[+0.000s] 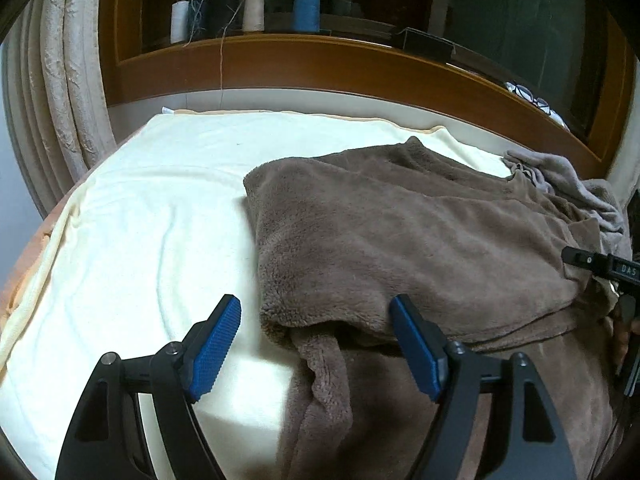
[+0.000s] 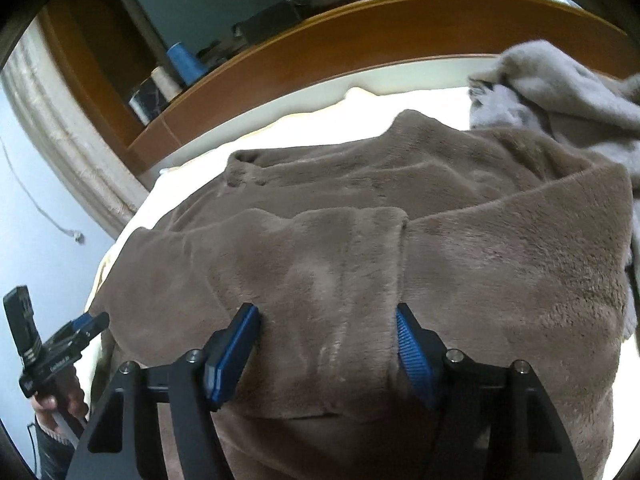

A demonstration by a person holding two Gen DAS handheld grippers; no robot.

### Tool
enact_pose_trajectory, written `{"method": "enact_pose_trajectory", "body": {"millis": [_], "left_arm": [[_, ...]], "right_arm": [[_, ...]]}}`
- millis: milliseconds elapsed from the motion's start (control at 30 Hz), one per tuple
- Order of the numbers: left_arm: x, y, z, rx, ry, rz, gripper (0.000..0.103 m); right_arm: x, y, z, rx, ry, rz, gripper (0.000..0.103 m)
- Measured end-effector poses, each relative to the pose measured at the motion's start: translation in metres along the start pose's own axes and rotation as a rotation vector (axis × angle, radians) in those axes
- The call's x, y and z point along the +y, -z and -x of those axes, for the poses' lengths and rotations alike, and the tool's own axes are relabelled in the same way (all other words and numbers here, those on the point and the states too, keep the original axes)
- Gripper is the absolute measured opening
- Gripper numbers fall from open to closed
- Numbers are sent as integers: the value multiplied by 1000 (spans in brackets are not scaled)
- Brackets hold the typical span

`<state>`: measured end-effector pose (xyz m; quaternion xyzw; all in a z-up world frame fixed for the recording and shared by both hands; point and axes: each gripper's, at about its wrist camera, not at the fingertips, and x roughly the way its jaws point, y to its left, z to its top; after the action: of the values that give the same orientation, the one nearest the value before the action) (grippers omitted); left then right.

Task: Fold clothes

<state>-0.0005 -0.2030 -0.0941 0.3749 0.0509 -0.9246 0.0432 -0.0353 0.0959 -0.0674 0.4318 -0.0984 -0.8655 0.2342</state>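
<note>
Lying across the right part of a cream sheet [image 1: 152, 208], the brown fleece garment [image 1: 400, 240] leaves a broad bare stretch of sheet open on the left, reaching out to the sheet's left edge and the pale curtain [image 1: 60, 92] beyond it. Along the far side runs a wooden ledge [image 1: 320, 64] carrying thread cones [image 1: 306, 8], with a narrow strip of sheet free between it and the garment's far edge.

In the left wrist view, the left gripper [image 1: 316, 344] hangs released, its blue pads wide apart, straddling the garment's near left corner: the left pad is over bare sheet, the right pad over fleece. A folded-over flap ends just beyond the pads, with a lower layer trailing toward the near edge.

The garment's long axis runs left to right in that view, its left edge a fairly straight line running near to far.

In the right wrist view, the right gripper [image 2: 326, 354] is likewise spread and holds nothing, hovering over the middle of the fleece, where a seam runs away from the camera. A grey garment [image 2: 560, 92] lies crumpled at the far right, overlapping the brown one's far right corner.
</note>
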Motion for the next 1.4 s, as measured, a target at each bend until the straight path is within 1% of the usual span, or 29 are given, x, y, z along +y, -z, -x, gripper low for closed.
{"method": "enact_pose_trajectory", "body": {"millis": [133, 233, 267, 333, 367, 400, 467, 533, 600, 667, 700, 733, 767, 833, 900, 967, 1033, 1067, 1100, 1133, 1167, 1267, 1333, 1400], "left_arm": [[2, 1, -2, 13, 2, -3, 81], [3, 2, -4, 22, 4, -4, 82], [3, 2, -5, 24, 2, -3, 82], [2, 1, -6, 27, -2, -1, 82], [2, 1, -6, 29, -4, 0, 82], [1, 1, -7, 31, -6, 2, 82], [1, 0, -8, 35, -10, 4, 83], [0, -1, -7, 31, -19, 3, 83], [-3, -3, -3, 22, -16, 0, 83], [-7, -5, 1, 9, -5, -6, 83], [-11, -5, 3, 3, -1, -16, 83], [-15, -6, 5, -3, 3, -27, 83], [-19, -6, 5, -3, 6, -40, 83], [-28, -5, 1, 8, 15, -66, 83], [-36, -3, -9, 36, 10, -83, 83], [-39, -2, -18, 67, -6, -89, 83], [-36, -3, -20, 78, -16, -67, 84], [-32, -3, -20, 83, -28, -51, 84], [-28, -4, -20, 88, -39, -35, 84], [-24, -4, -20, 93, -49, -20, 84], [-20, -4, -20, 102, -52, -8, 84], [-8, -5, -16, 118, -50, 34, 84], [-9, -9, -5, 79, -86, 27, 84], [-15, -17, 8, 29, -114, 3, 84]], "right_arm": [[-3, -1, -6, 13, -9, 1, 70], [-2, 2, -11, 9, 11, 30, 68], [0, 2, -11, 6, 26, 47, 64], [5, 4, -10, 2, 57, 79, 51], [5, 4, -9, 7, 61, 85, 37], [4, 3, -8, 8, 51, 80, 29], [3, 1, -2, -5, 28, 69, 23], [5, -1, 6, -33, 15, 68, 22], [8, -5, 25, -93, 15, 70, 22], [11, -9, 54, -174, 28, 74, 22], [11, -10, 67, -211, 50, 81, 22], [11, -10, 80, -247, 80, 89, 22], [10, -8, 94, -290, 129, 102, 22], [4, -4, 111, -336, 209, 112, 22], [-10, 0, 112, -301, 229, 84, 22], [-25, 9, 98, -224, 233, 53, 22], [-39, 20, 78, -134, 254, 36, 24], [-45, 25, 71, -107, 266, 26, 29], [-51, 29, 67, -96, 274, 23, 42], [-56, 31, 65, -93, 276, 15, 50], [-61, 32, 67, -101, 270, 2, 53], [-66, 29, 81, -151, 324, -5, 67], [-65, 25, 94, -191, 358, -2, 68], [-59, 21, 107, -244, 358, 8, 68]]}}
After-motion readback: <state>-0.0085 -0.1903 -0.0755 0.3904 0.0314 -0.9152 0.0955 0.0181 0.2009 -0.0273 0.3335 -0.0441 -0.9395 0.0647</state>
